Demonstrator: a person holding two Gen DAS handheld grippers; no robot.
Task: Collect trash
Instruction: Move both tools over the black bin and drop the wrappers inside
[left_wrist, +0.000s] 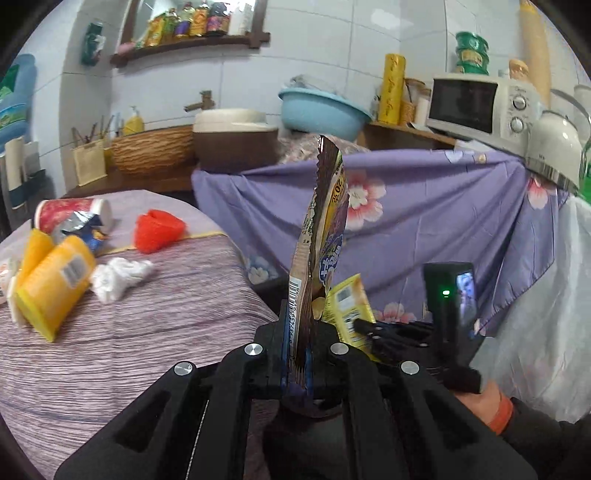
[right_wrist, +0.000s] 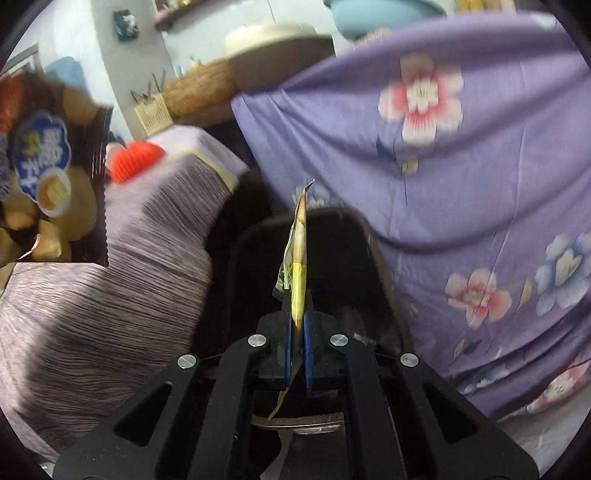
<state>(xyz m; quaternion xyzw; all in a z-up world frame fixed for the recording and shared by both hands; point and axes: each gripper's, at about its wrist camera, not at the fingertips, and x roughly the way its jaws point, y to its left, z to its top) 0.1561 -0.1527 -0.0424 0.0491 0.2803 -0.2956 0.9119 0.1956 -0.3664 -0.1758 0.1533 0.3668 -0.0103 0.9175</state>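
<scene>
My left gripper (left_wrist: 297, 343) is shut on a tall brown snack wrapper (left_wrist: 325, 229) that stands edge-on above the fingers. My right gripper (right_wrist: 298, 347) is shut on a yellow wrapper (right_wrist: 298, 280), held over a black bin (right_wrist: 354, 266) between the table and the draped counter. The right gripper (left_wrist: 373, 332) and its yellow wrapper (left_wrist: 345, 306) also show in the left wrist view. The brown wrapper (right_wrist: 48, 166) fills the left of the right wrist view. More trash lies on the table: yellow cups (left_wrist: 51, 280), a red cup (left_wrist: 70, 214), crumpled foil (left_wrist: 79, 229), white tissue (left_wrist: 118, 275), a red object (left_wrist: 159, 229).
The table has a striped purple cloth (left_wrist: 147, 332). A purple floral cloth (left_wrist: 424, 206) drapes the counter on the right, carrying a microwave (left_wrist: 480, 107), a kettle (left_wrist: 554, 147) and a blue basin (left_wrist: 321, 110). A wicker basket (left_wrist: 151, 147) and a brown pot (left_wrist: 232, 140) stand behind.
</scene>
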